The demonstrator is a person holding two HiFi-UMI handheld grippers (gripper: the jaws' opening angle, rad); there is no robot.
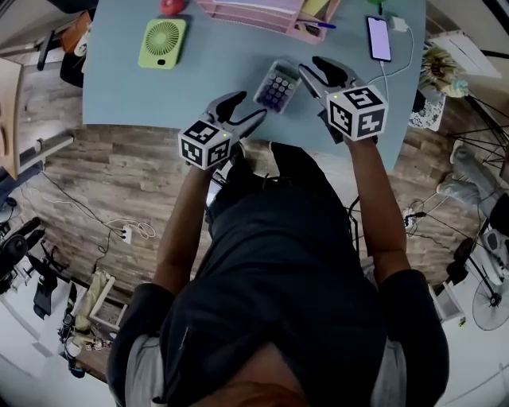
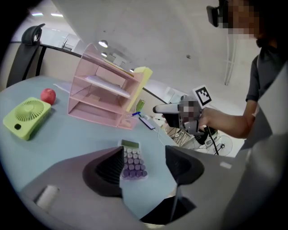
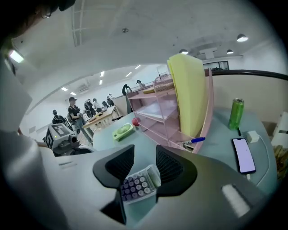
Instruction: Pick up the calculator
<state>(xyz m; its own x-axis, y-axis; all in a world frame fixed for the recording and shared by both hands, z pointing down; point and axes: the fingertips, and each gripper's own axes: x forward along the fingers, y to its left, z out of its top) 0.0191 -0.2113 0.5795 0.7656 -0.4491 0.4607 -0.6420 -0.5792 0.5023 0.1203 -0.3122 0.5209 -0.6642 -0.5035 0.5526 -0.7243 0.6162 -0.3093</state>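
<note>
Saw calculator (image 1: pixel 276 87) lying flat on blue table (image 1: pixel 199 91), near front edge, between the two grippers. Noted left gripper (image 1: pixel 250 105) just beside its near-left corner, jaws spread wide, gripping nothing; viewed calculator through the gap, closer to the left jaw, untouched. Noted right gripper (image 1: pixel 308 63) just beside calculator's right edge, jaws about half open, empty; framed calculator in the gap in right gripper view, could not confirm contact. Logged green fan (image 1: pixel 162 42) at far left of table, well apart from calculator. Logged pink shelf tray (image 1: pixel 254 14) at far edge, behind calculator. Logged phone (image 1: pixel 378 37) at far right, cable attached.
</note>
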